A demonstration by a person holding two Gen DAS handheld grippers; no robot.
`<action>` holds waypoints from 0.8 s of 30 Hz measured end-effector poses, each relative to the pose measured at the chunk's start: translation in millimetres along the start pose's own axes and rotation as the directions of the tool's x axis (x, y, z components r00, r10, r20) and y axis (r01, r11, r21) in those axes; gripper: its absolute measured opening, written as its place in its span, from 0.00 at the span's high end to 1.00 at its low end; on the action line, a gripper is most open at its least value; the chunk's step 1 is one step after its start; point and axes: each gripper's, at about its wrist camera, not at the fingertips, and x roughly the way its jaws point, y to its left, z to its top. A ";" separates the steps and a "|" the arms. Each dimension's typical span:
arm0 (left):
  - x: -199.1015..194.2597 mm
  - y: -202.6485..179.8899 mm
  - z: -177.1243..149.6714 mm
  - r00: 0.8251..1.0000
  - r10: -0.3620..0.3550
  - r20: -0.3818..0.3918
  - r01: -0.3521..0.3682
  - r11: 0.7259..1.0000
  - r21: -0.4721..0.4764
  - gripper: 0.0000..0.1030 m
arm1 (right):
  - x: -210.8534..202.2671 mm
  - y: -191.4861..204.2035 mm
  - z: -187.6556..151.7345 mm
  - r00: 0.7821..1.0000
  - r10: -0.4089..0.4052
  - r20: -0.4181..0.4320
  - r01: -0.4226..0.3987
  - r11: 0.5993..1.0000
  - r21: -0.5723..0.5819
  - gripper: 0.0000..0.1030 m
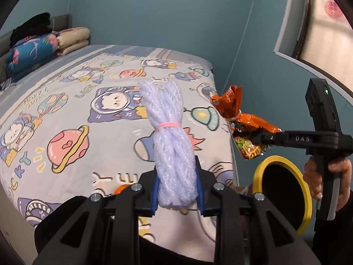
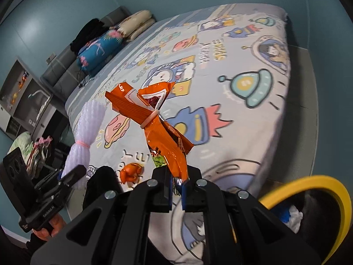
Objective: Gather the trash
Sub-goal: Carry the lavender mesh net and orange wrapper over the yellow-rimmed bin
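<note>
My left gripper (image 1: 177, 195) is shut on a white foam-net bundle (image 1: 171, 137) tied with a pink rubber band, held upright over the bed. It also shows in the right wrist view (image 2: 85, 130). My right gripper (image 2: 177, 187) is shut on an orange snack wrapper (image 2: 158, 123) bound with a rubber band; in the left wrist view the wrapper (image 1: 240, 121) hangs just above the yellow-rimmed trash bin (image 1: 284, 190). The bin (image 2: 317, 201) sits beside the bed's corner and holds some white and blue trash. A small orange crumpled piece (image 2: 131, 172) lies on the bed near its front edge.
The bed (image 1: 77, 114) has a cartoon space-print sheet. Folded quilts and pillows (image 1: 39, 48) are stacked at its head. Blue walls surround it, with a window (image 1: 320, 22) at the right. Shelves and clothes (image 2: 28, 114) stand at the left in the right wrist view.
</note>
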 end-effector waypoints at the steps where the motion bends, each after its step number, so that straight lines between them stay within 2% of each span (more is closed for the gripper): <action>1: -1.2 -6.6 1.2 1.000 -0.007 0.003 0.007 1.000 0.008 0.76 | -7.9 -5.2 -4.3 1.000 -0.004 0.015 0.004 1.000 0.010 0.96; 12: -9.9 -89.9 8.6 0.996 -0.088 0.029 0.083 0.986 0.143 0.76 | -73.9 -63.8 -45.6 0.988 -0.101 0.115 0.084 0.987 0.139 0.95; 21: -0.6 -145.3 8.9 0.990 -0.136 0.026 0.126 0.964 0.234 0.76 | -109.7 -102.4 -70.0 0.962 -0.221 0.160 0.180 0.955 0.235 0.95; 24: 6.5 -157.7 10.0 0.989 -0.146 0.015 0.137 0.958 0.251 0.76 | -118.5 -110.0 -76.9 0.945 -0.281 0.167 0.236 0.939 0.249 0.95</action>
